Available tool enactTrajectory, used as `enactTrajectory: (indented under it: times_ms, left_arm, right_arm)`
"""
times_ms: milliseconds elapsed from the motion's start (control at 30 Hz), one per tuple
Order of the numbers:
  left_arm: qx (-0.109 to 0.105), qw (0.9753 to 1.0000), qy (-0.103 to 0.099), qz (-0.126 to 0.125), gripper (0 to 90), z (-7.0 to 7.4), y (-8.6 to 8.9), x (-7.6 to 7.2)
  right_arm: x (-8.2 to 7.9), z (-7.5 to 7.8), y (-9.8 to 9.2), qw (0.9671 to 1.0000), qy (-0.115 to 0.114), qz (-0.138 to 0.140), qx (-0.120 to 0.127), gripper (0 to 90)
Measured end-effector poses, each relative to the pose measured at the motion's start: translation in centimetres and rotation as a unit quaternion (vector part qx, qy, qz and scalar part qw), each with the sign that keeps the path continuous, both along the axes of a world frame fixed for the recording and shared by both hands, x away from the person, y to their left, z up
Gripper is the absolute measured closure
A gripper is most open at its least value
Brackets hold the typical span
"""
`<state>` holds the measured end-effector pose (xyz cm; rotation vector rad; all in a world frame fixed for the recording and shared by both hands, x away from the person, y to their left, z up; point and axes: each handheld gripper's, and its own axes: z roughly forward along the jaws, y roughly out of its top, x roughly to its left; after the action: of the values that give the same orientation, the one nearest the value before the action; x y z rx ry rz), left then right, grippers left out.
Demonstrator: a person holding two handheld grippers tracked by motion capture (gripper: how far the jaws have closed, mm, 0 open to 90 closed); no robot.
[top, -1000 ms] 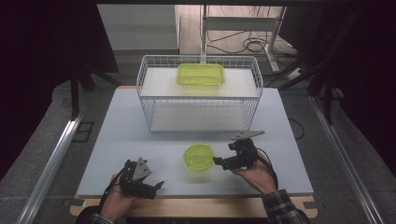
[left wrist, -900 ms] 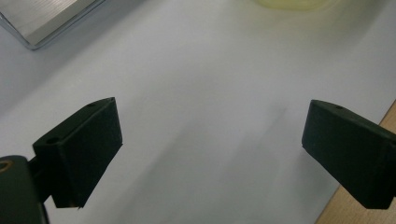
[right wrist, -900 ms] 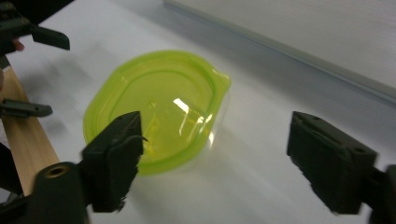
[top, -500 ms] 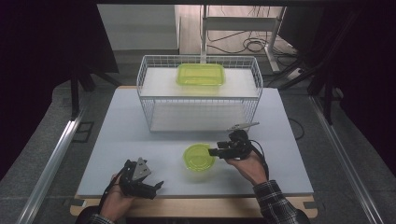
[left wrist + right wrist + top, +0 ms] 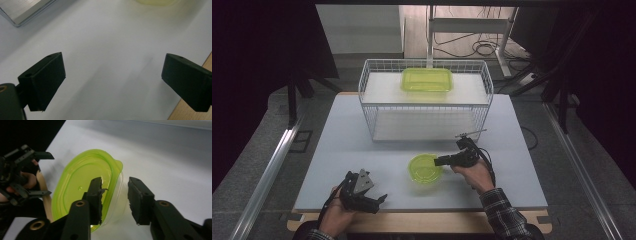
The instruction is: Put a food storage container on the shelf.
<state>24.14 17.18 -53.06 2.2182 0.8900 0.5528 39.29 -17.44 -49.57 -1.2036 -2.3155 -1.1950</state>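
I am holding the right gripper [image 5: 439, 161] at the right edge of the round green container [image 5: 425, 169], which is sitting on the white table [image 5: 362, 140] in front of the wire basket [image 5: 484, 95]. In the right gripper view my right gripper [image 5: 115, 192] is straddling the container's [image 5: 82, 185] rim: one jaw is sitting over the green lid inside the rim and the other is standing outside the clear wall, with a gap showing between them, so the jaws are standing apart and not clamped on anything. I cannot tell whether the inner jaw is touching the lid. My left gripper [image 5: 379, 200] is resting near the front left edge of the table, well apart from the container, pointing toward the right. In the left gripper view its jaws are spread wide with nothing between them, looking over bare table, and a pale edge of the container [image 5: 156, 2] is showing at the top. A second, rectangular green container [image 5: 427, 80] is lying on the basket's upper shelf, well apart from both grippers.
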Motion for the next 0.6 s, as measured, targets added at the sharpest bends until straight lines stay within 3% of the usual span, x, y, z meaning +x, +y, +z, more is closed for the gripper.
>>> enactTrajectory:
  times_ms: [67,200,300,333,467,600]
  left_arm:
    - [0.002,1.0000,0.000,-0.001,4.9,0.0,0.0,0.0]
    - [0.003,1.0000,0.000,-0.002,4.9,0.0,0.0,0.0]
    - [0.002,1.0000,0.000,-0.002,4.9,0.1,0.0,0.0]
    - [0.002,1.0000,-0.001,-0.002,4.9,0.1,0.1,0.0]
    - [-0.001,1.0000,-0.002,0.000,4.9,0.1,0.1,0.0]
    - [-0.002,1.0000,-0.003,0.001,4.9,0.1,0.1,0.0]
  right_arm:
    - [0.2,-0.2,-0.1,0.9998,0.015,0.000,0.011,73.7]
    - [0.4,-0.2,-0.2,0.9987,0.040,0.005,0.030,79.8]
    - [0.4,-0.2,-0.1,0.9984,0.047,0.003,0.033,80.6]
    - [0.4,-0.1,-0.2,0.9974,0.056,0.004,0.045,81.1]
    - [0.3,0.2,-0.4,0.9980,0.047,-0.006,0.041,81.3]
    - [0.2,1.1,-0.9,0.9976,0.042,-0.016,0.054,81.3]
